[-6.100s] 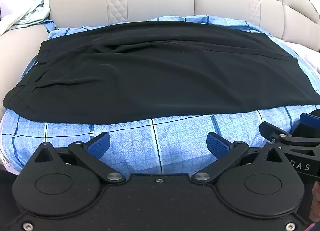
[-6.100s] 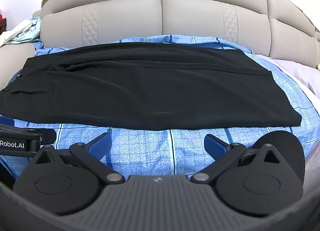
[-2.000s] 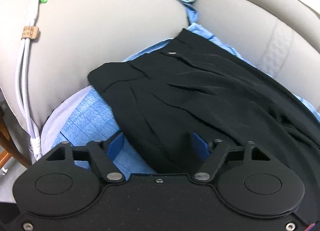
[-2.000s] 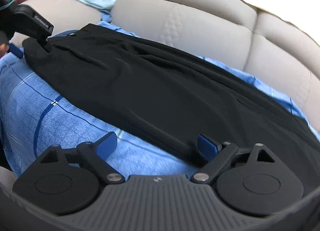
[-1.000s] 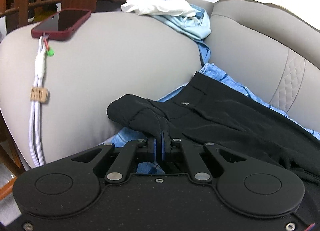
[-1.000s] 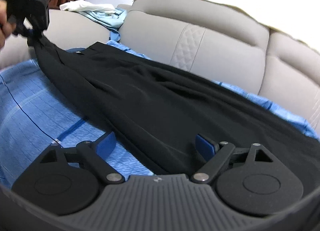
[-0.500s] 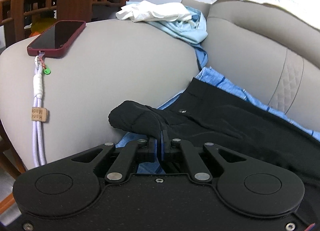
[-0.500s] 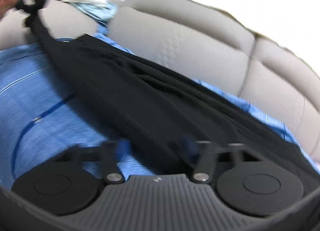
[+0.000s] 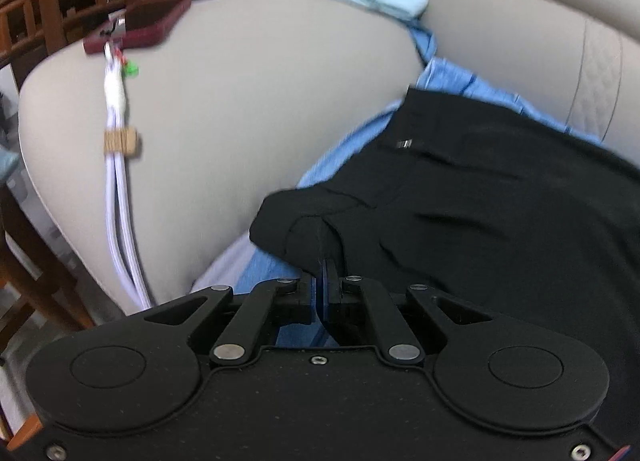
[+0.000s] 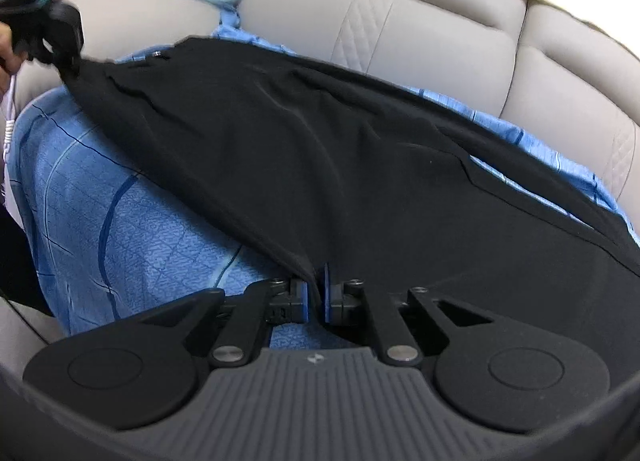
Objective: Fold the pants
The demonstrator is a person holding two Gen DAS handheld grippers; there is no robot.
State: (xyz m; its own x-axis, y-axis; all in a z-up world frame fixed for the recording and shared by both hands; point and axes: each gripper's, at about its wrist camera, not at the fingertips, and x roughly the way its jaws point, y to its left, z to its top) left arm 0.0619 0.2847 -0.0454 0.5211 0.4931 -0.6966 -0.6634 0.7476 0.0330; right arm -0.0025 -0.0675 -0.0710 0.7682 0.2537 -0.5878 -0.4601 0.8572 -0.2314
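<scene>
Meanwhile, both grippers clamp the black pants, the right's jaws just closing; only the left view's upper left shows a phone.

No text, brand or number can be read. Ahead and to the left of the left tool, a small tan tag on the white cable hanging down the sofa arm is too blurred to make out. In the right wrist view, far ahead on the left, the pale marking on the side of the left gripper is smeared and unreadable.
</scene>
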